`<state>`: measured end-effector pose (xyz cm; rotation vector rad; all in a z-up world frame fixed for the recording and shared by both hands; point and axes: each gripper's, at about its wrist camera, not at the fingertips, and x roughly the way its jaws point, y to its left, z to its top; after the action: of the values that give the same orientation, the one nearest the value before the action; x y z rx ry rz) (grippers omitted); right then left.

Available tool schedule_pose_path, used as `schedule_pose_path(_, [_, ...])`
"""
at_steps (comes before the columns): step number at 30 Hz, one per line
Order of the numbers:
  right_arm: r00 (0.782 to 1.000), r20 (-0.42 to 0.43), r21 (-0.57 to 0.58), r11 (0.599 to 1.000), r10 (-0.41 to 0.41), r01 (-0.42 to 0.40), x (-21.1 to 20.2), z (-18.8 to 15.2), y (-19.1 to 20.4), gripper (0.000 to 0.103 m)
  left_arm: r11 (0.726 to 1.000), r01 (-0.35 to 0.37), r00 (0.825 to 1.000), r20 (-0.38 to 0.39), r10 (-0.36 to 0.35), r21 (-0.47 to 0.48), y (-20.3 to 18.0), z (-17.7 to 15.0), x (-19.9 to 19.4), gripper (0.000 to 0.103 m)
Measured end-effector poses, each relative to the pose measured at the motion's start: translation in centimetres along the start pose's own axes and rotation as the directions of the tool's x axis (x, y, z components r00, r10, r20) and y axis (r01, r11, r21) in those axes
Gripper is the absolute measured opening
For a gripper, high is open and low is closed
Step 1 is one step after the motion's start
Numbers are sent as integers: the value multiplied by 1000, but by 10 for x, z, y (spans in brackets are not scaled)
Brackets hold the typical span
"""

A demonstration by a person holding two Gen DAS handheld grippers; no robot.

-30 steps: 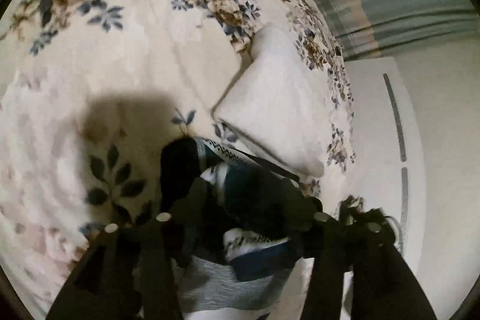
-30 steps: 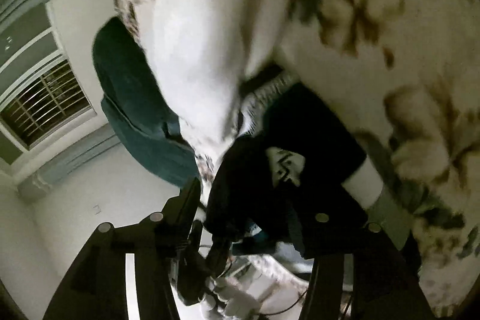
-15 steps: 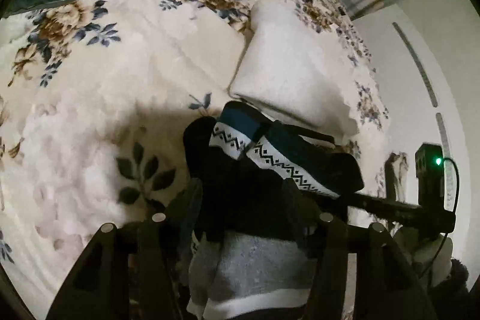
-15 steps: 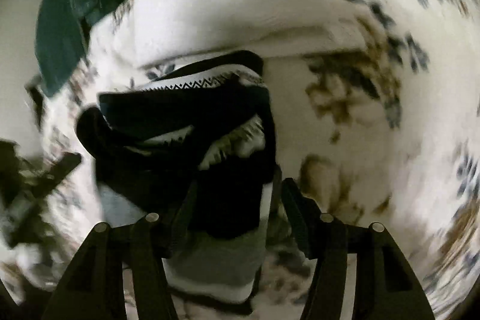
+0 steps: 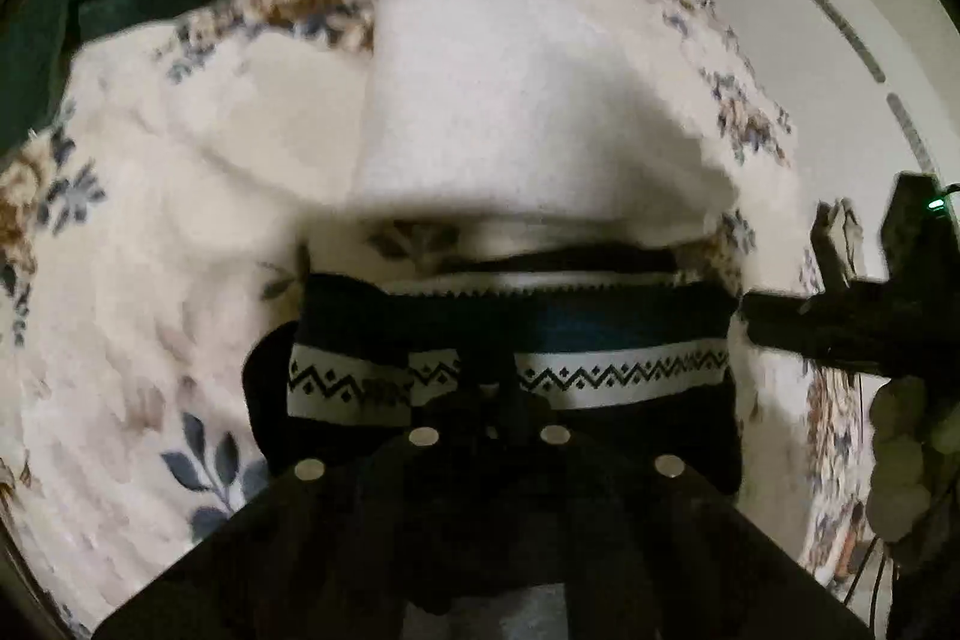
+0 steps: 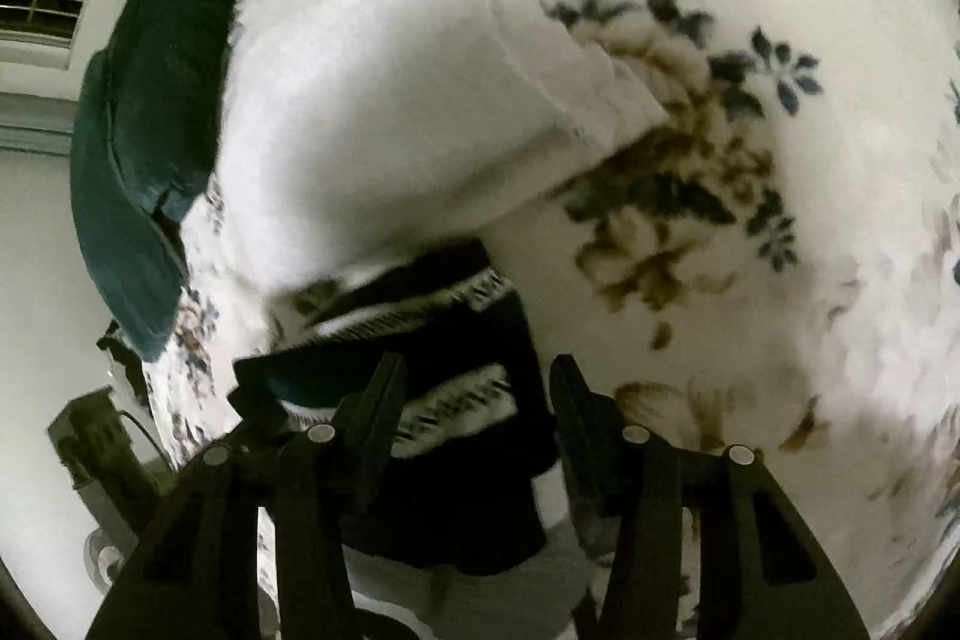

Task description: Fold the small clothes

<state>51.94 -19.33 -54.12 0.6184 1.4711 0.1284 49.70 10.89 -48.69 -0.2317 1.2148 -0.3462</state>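
Sock pair, left wrist view: dark socks [image 5: 510, 340] with white zigzag bands lie across the floral bedspread [image 5: 150, 280], just in front of the folded white cloth [image 5: 510, 100]; the picture is blurred.
Left gripper: the left gripper [image 5: 492, 400] is pressed together, its jaws having just closed. The tips meet at the near edge of the socks, over the zigzag band. It looks pinched on the dark knit, though the dark tips against dark cloth leave the bite itself hard to see.
Other tool, seen here: a dark bar of the other rig [image 5: 840, 334] comes in from the right edge, level with the end of the socks.
Sock pair, right wrist view: the same socks [image 6: 420, 388] lie bunched below the white cloth [image 6: 390, 112], a grey part nearest the camera. A dark green cushion [image 6: 138, 160] sits at the bed's far edge.
Right gripper: the right gripper [image 6: 480, 388] stands half spread, having just narrowed a little; the socks lie between its fingers [image 6: 378, 400], and I cannot tell whether either pad touches them.
Step, as I judge it: gathering the pair for a fold.
Doing it well: catch both layers in the left pinch, not only the top one. Bring the right tool fully onto the knit before lifting. Lift both ends level so the bands stay lined up. Keep clear of the bedspread and the white cloth, which could be caught up too.
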Motion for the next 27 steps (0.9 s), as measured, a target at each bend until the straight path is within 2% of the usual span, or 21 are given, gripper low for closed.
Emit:
schedule_pose_path(4, [998,-36,-1,999,43,-43,15,-2,-3,52,996,17,996,89,-10,-82,14,0,-33,3])
schedule_pose_path(7, [998,-59,-55,998,34,-38,28,-4,8,52,989,37,994,104,-22,-146,29,3,-43,3])
schedule_pose_path(8, [998,-64,-71,997,28,-32,32,-5,13,49,987,40,994,104,-23,-154,31,5,-44,3])
schedule_pose_path(10, [998,-66,-124,992,3,-11,37,-7,23,10,986,36,995,102,-20,-160,35,9,-43,3])
schedule_pose_path(12, [998,-48,-153,988,-27,20,39,-7,32,6,988,26,995,98,-11,-151,35,12,-40,3])
schedule_pose_path(17, [996,62,-149,987,-58,66,17,2,45,5,988,23,996,92,-9,-151,40,23,-34,3])
schedule_pose_path(19, [994,88,-135,988,-64,75,10,8,48,5,985,24,999,46,-17,-171,50,29,-16,3])
schedule_pose_path(22, [991,61,-124,984,-119,126,22,15,47,5,977,14,998,-63,-28,-214,66,27,25,6])
schedule_pose_path(25, [986,19,-137,976,-165,166,40,18,50,6,967,48,993,-91,-73,-249,73,23,36,9])
schedule_pose_path(27, [988,-22,-135,980,-153,149,45,20,48,8,961,77,992,-73,-99,-265,73,21,26,27])
